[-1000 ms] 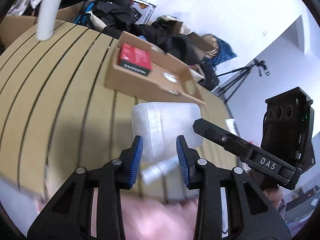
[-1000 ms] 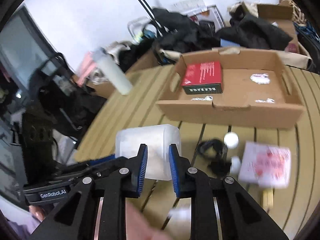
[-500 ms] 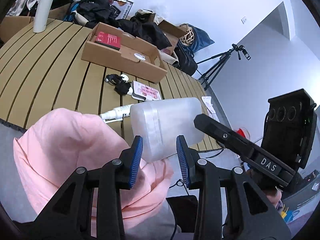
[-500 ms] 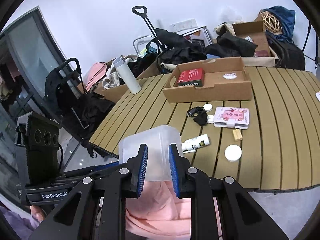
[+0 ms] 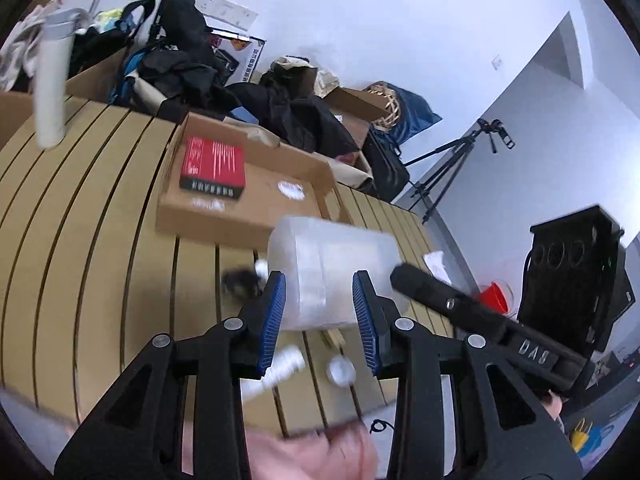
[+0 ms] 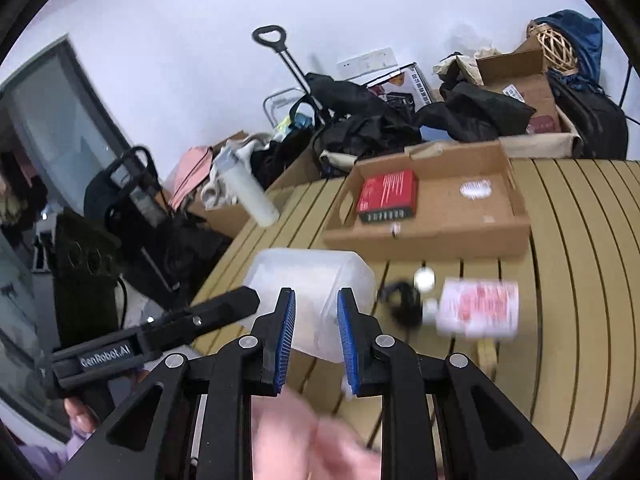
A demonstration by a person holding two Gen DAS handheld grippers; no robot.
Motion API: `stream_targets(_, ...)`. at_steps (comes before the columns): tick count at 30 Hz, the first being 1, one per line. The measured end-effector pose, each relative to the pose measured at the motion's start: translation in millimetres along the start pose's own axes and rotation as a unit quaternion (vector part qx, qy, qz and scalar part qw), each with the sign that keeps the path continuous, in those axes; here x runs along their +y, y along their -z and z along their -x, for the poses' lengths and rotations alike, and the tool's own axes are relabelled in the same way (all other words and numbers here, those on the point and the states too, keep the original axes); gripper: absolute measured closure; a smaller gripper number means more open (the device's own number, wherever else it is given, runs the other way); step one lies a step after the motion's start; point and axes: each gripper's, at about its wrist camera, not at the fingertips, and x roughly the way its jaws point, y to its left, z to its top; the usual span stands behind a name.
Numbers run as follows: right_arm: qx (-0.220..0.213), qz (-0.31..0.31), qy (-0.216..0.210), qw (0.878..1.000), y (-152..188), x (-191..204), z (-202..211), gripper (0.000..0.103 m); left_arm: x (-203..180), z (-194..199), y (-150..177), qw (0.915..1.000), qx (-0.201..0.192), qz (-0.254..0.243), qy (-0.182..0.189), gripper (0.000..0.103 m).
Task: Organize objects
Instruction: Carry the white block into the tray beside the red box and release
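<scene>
Both claws, left (image 5: 319, 312) and right (image 6: 316, 334), stay narrowly clenched on one translucent tub (image 5: 332, 272) between them, now back over the counter (image 5: 100, 240) rather than off its edge.

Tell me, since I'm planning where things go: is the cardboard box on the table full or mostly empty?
Mostly empty. The cardboard box holds only a red packet and a small white round item; bare floor shows elsewhere.

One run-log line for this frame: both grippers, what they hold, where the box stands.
left gripper: shut on plastic container | right gripper: shut on plastic container | cardboard box: on table, holds red box
</scene>
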Motion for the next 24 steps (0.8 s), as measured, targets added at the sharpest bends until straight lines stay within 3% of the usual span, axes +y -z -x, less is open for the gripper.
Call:
stream_targets(5,0.020,-0.004,0.015,1.000,-65,-31,-72,0.079,29,-53,-67,0.9995,0.005,-0.010,-0.029,0.072)
stream_targets(8,0.043,-0.010,0.018,0.999,-87,-47,-117,0.079,57,-96,-95,0.9972,0.028,-0.004,-0.070,0.072)
stream_targets(14,0.116,-0.008,0.048,0.992,-85,-72,-209,0.079,107,-156,-93,0.9863,0.092,0.016,-0.136,0.073)
stream_targets(18,0.140,-0.022,0.047,0.989,-69,-82,-228,0.079,117,-166,-78,0.9824,0.107,0.002,-0.153,0.072)
stream_targets(21,0.151,-0.032,0.062,0.986,-67,-86,-228,0.079,110,-159,-77,0.9786,0.090,-0.022,-0.184,0.059)
stream_targets(24,0.147,0.014,0.105,0.983,-73,-71,-208,0.079,96,-130,-85,0.9800,0.067,-0.032,-0.185,0.045)
